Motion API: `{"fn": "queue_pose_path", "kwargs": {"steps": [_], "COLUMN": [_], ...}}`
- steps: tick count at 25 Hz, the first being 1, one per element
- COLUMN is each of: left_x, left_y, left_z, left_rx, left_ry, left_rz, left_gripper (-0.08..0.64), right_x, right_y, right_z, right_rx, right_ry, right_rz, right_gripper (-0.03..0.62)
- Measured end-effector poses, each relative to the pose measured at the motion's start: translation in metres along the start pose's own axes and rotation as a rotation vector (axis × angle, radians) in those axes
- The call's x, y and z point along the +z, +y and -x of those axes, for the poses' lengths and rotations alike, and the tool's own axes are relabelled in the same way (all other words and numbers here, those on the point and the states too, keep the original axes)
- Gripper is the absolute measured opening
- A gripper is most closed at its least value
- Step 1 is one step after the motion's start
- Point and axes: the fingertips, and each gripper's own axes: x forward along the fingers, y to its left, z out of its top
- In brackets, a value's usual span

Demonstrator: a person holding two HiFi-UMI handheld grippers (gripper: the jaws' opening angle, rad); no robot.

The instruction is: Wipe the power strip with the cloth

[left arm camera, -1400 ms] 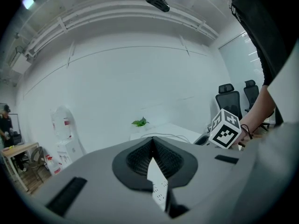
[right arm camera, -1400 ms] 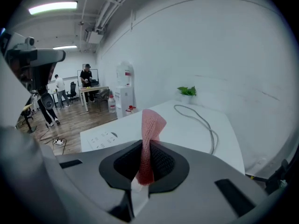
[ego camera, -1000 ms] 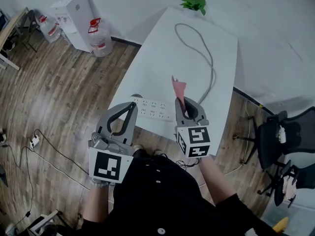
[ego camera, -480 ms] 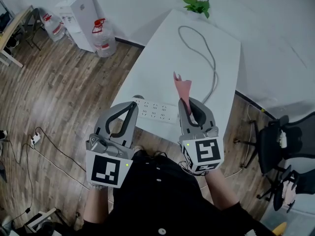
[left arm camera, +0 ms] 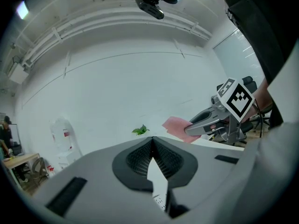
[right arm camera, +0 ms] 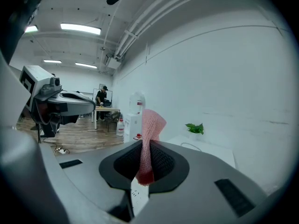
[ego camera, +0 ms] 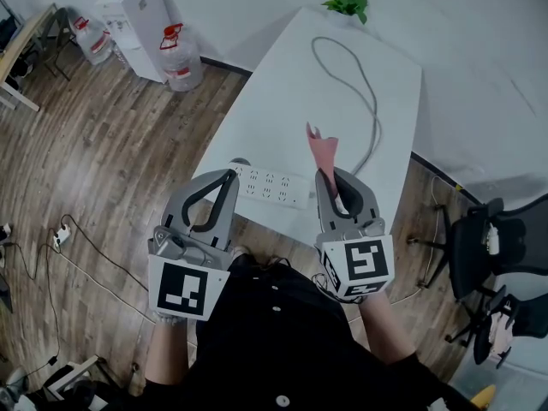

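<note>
White power strip (ego camera: 270,186) crosswise at the near edge of the white table (ego camera: 282,92), long axis left to right, just ahead of both claws: right gripper (ego camera: 325,175) nearer its right end, clamped on the pink cloth (ego camera: 324,152) (held upright, clear of the strip), left gripper (ego camera: 229,178) with jaws together on nothing, grey cable (ego camera: 364,101) beyond, wooden floor (ego camera: 103,161) around.

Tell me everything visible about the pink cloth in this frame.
The cloth is a small pink piece with a mesh-like weave, crumpled and folded. The right gripper is shut on its lower end, and the rest stands out beyond the jaws. It is over the white table, right of the power strip, apparently touching neither.
</note>
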Motion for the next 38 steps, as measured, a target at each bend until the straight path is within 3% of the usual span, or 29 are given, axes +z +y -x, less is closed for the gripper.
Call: {"fn": "queue_pose_path", "kwargs": {"steps": [20, 38], "left_x": [-0.013, -0.018], "left_y": [0.003, 0.003], "left_z": [-0.005, -0.012], "left_rx": [-0.006, -0.034], "left_ry": [0.032, 0.016], "left_rz": [0.029, 0.001], "left_gripper": [0.011, 0.011], "right_x": [0.0, -0.008], "right_y": [0.008, 0.016], "right_z": [-0.008, -0.009], "right_rx": [0.02, 0.03], "right_ry": [0.012, 0.034], "right_rz": [-0.008, -0.007], "right_gripper": [0.055, 0.055]}}
